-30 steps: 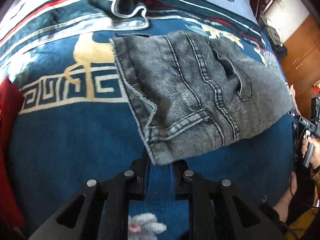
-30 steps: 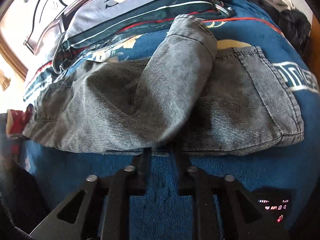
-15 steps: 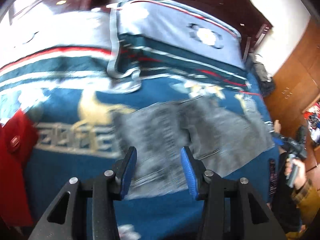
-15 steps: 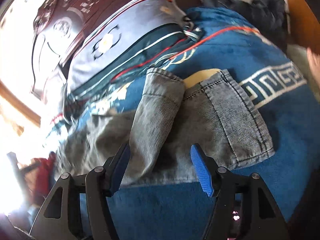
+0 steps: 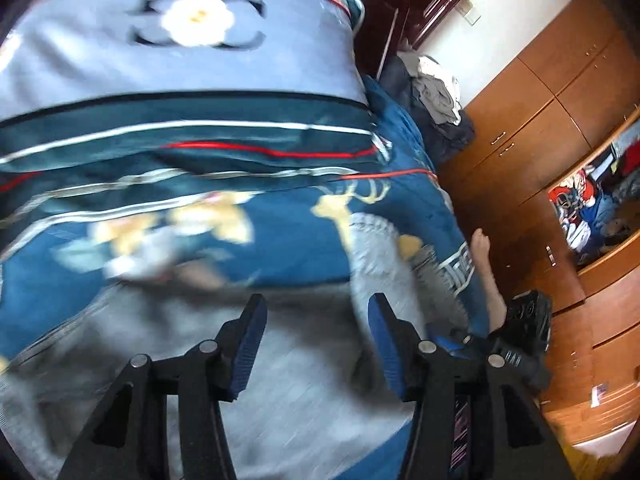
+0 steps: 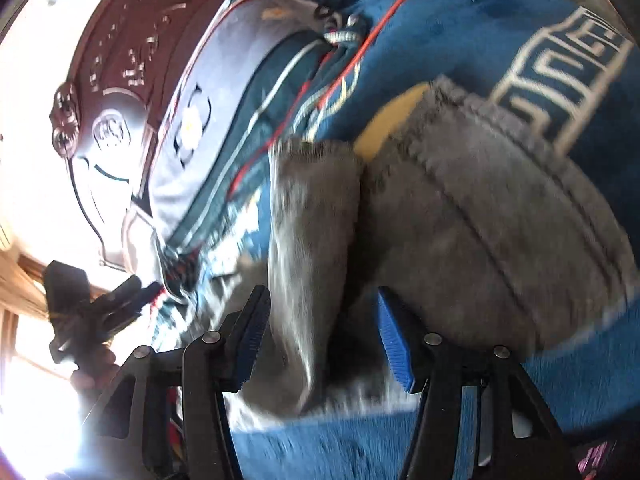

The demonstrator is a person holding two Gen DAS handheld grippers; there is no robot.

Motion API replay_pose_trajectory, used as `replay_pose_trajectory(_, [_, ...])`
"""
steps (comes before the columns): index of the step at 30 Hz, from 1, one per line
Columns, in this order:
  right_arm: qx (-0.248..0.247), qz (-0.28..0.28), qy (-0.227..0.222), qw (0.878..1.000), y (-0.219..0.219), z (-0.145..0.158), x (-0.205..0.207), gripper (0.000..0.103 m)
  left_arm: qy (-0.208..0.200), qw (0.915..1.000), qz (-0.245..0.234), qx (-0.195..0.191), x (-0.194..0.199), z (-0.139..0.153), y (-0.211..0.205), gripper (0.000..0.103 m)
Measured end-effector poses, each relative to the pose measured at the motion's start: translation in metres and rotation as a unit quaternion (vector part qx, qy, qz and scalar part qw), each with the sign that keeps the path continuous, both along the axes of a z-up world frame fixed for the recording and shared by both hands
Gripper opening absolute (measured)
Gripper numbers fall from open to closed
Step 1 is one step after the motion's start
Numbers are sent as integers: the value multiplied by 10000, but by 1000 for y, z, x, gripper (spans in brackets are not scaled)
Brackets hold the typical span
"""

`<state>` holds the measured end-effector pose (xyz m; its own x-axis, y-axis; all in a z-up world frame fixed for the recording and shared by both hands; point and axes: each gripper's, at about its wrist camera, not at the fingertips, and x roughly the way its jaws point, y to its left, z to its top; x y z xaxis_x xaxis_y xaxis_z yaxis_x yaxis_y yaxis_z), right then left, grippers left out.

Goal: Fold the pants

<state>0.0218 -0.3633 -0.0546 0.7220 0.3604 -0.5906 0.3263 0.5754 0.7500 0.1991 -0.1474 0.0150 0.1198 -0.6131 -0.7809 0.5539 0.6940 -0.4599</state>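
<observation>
Pants [image 5: 280, 380] of grey washed denim lie folded on the bed, on a dark blue blanket [image 5: 280, 240] patterned with gold deer and a pale key border. From the left wrist view the denim fills the lower half of the picture, blurred by motion, with one grey leg [image 5: 376, 248] running up toward the far edge of the bed. From the right wrist view that same leg [image 6: 312, 216] lies doubled over the broader folded part of the pants [image 6: 480, 208], whose hemmed edge curves beside the key pattern.

Behind the blanket a big grey-blue pillow [image 5: 180, 52] with a white flower printed on it leans against a dark carved wooden headboard [image 6: 120, 52]. Orange-brown wardrobes [image 5: 540, 112] stand along the wall past the bed, and a heap of clothes [image 5: 436, 96] sits at the bed's far corner.

Over the denim, the left gripper [image 5: 316, 344] has its blue-padded fingers spread wide with nothing between them. The right gripper [image 6: 324, 340] is likewise spread wide and empty, hanging above the near edge of the pants where the leg crosses; whether either one touches the cloth is hard to say through the blur. At the right edge of the left view, the other gripper's black body shows with a bare forearm [image 5: 488, 272] behind it.
</observation>
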Motion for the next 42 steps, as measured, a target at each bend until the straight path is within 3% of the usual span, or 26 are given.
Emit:
replay_pose_trajectory(5, [467,11,29,9989,-10,-18,24,53,710,9974,132,9,25,-40,-67,55])
replay_pose_trajectory(6, [522,27,58,9986,-9,-22,26,47,827,9964,154,44,29,-49,-77,55])
replay_pose_trajectory(7, [555,52,83,9984,-9,-26,28,32,945,9953,176,95,31,-58,-87,55])
replay_pose_trajectory(9, [636,75,134,9979,-5,-32,28,15,1149,9930,205,184,33,-74,-102,55])
replay_pose_trajectory(10, [657,55,128,9977,-4,-32,28,14,1194,9924,219,223,32,-81,-109,54])
replay_pose_trajectory(11, [651,46,101,9978,-4,-31,25,13,1228,9920,195,216,31,-85,-114,49])
replay_pose_trajectory(12, [639,47,42,9979,-5,-28,22,12,1246,9919,166,171,28,-86,-119,23])
replay_pose_trajectory(13, [625,53,-26,9980,-6,-24,20,12,1239,9922,113,107,25,-83,-124,17])
replay_pose_trajectory(17, [155,10,-487,9987,-11,13,3,11,695,9970,-302,-175,4,-45,-142,14])
replay_pose_trajectory(22, [-686,-196,-1262,9894,-17,72,-35,11,127,9912,-818,-1036,-25,21,-161,14])
replay_pose_trajectory(24, [-1023,-296,-1398,9844,-19,84,-48,11,-100,9904,-1005,-946,-32,31,-175,19])
replay_pose_trajectory(25, [-1181,-359,-1355,9830,-20,85,-53,12,-223,9931,-980,-607,-34,28,-182,19])
replay_pose_trajectory(26, [-1327,-419,-1203,9829,-23,82,-55,12,-202,9949,-937,-325,-33,21,-187,26])
replay_pose_trajectory(27, [-1447,-531,-868,9842,-28,75,-55,12,-23,9959,-900,-15,-32,8,-190,34])
replay_pose_trajectory(29, [-1376,-658,-53,9883,-43,53,-53,17,301,9954,-847,342,-33,-14,-189,35])
replay_pose_trajectory(32, [-1274,-829,678,9861,-61,28,-62,25,377,9955,-847,197,-49,-23,-169,35])
replay_pose_trajectory(33, [-1290,-840,880,9841,-66,22,-66,35,429,9951,-892,74,-56,-23,-162,35])
replay_pose_trajectory(35, [-1233,-865,1080,9827,-74,15,-70,42,366,9927,-1146,-7,-79,-21,-146,35])
replay_pose_trajectory(38, [-947,-821,1246,9843,-78,0,-72,50,-20,9840,-1772,174,-119,-22,-130,35])
replay_pose_trajectory(42, [-312,-813,1263,9882,-76,-15,-75,54,-624,9581,-2657,869,-166,-38,-125,35])
